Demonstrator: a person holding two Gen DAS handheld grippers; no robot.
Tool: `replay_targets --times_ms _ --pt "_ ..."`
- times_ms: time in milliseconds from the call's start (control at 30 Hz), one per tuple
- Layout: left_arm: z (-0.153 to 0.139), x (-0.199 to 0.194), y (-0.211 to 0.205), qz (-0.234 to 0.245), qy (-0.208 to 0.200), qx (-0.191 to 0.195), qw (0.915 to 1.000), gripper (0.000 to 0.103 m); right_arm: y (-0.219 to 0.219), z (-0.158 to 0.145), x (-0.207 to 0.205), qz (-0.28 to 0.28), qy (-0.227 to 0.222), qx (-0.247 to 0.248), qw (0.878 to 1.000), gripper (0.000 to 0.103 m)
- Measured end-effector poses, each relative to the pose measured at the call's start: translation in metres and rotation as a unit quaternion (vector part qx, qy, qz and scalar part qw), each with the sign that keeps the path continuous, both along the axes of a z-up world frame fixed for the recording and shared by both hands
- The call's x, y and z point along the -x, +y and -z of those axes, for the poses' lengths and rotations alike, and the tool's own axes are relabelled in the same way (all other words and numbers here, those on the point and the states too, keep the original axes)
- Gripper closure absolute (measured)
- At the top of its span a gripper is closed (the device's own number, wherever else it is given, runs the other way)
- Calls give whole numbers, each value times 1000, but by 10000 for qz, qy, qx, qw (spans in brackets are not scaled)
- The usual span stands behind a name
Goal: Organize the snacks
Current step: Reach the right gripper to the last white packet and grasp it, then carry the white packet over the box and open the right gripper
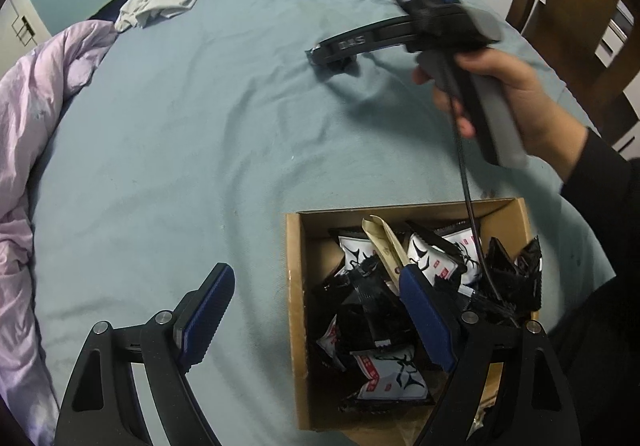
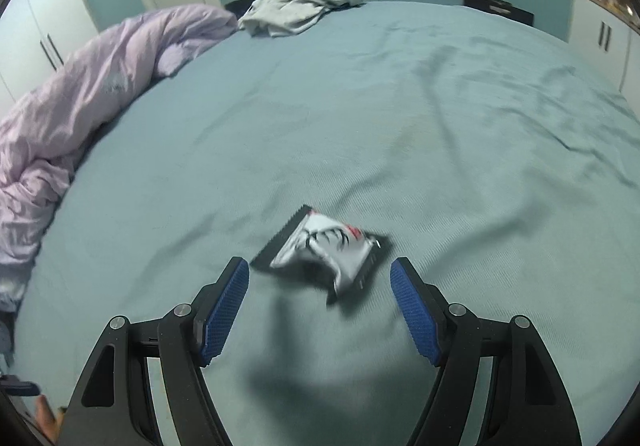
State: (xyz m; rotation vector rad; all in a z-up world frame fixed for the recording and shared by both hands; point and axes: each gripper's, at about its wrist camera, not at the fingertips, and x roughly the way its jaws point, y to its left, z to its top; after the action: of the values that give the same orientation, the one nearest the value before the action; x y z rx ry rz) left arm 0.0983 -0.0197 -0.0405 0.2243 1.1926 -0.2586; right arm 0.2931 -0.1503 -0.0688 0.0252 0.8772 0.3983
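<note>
The step in hand looks like fetching the one stray packet. A single black-and-white snack packet (image 2: 326,248) lies flat on the blue bedsheet (image 2: 400,117), out in the middle of the bed, well apart from the cardboard box (image 1: 294,286), which already holds a heap of the same packets (image 1: 390,372). The right gripper (image 2: 320,282) hangs just short of the stray packet, its jaws apart and nothing between the blue pads; the packet sits just beyond the tips. The left gripper (image 1: 316,298) waits near the box's left wall, jaws wide apart and empty, one finger over the box and one over the sheet.

To my eye the next move calls for lowering the right gripper until its pads straddle the packet, then closing on its puffed middle, since the flat crimped edges may slip. A lilac duvet (image 2: 80,85) is bunched on the far left, out of the way.
</note>
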Motion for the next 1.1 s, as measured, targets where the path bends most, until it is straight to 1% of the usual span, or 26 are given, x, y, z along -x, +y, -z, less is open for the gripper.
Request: replay_targets --times_ms 133,200,267,300,333,367,400,433,533,633,700,800,833,900,967,1000,1067,1100 --pt "2 -2 -2 8 15 6 10000 17 19 5 -20 -147 -76 176 9997 30" --pt "3 -3 -1 -2 23 9 10000 17 25 7 -25 -145 -129 92 9998 30" --pt "2 -4 0 -36 37 22 10000 17 30 13 -27 -164 -89 113 9998 31" --pt "2 -3 1 -48 34 28 10000 17 33 17 -27 -178 -52 196 9996 34" --pt "2 -4 1 -56 27 27 10000 17 35 20 -27 -194 -36 319 9993 49" --pt "1 -4 1 -61 16 14 10000 17 37 22 -27 -185 -95 541 9983 61" --pt "1 -3 1 -65 8 9 10000 17 38 21 -26 -177 -151 634 9977 65" --pt "1 -4 1 -64 1 9 10000 17 37 19 -26 -185 -162 609 9978 67" --pt "-2 -3 2 -64 -34 21 10000 17 25 11 -21 -154 -143 113 9997 68" --pt "-8 1 1 -21 -161 -18 9999 17 16 -3 -6 -74 -268 93 9996 68" --pt "-12 5 -1 -5 -260 -38 9997 17 6 -16 11 38 -307 -90 9995 68" --pt "-18 9 -1 -13 -378 -13 9993 17 -18 -42 42 257 -265 -590 9976 68" --pt "-21 10 -1 -23 -430 -2 9991 17 -24 -53 53 284 -302 -712 9966 68" --pt "-26 15 0 -31 -552 29 9985 17 -37 -79 83 302 -520 -865 9944 68" --pt "-29 19 1 -15 -627 14 9980 17 -50 -106 125 299 -863 -991 9909 68" --pt "-30 21 1 -9 -649 8 9979 17 -56 -113 145 292 -1005 -1056 9889 68" --pt "-33 25 5 -49 -688 50 9976 17 -70 -122 198 297 -1285 -1243 9834 68" --pt "-34 26 7 -71 -706 64 9975 17 -77 -120 219 316 -1338 -1311 9818 68"
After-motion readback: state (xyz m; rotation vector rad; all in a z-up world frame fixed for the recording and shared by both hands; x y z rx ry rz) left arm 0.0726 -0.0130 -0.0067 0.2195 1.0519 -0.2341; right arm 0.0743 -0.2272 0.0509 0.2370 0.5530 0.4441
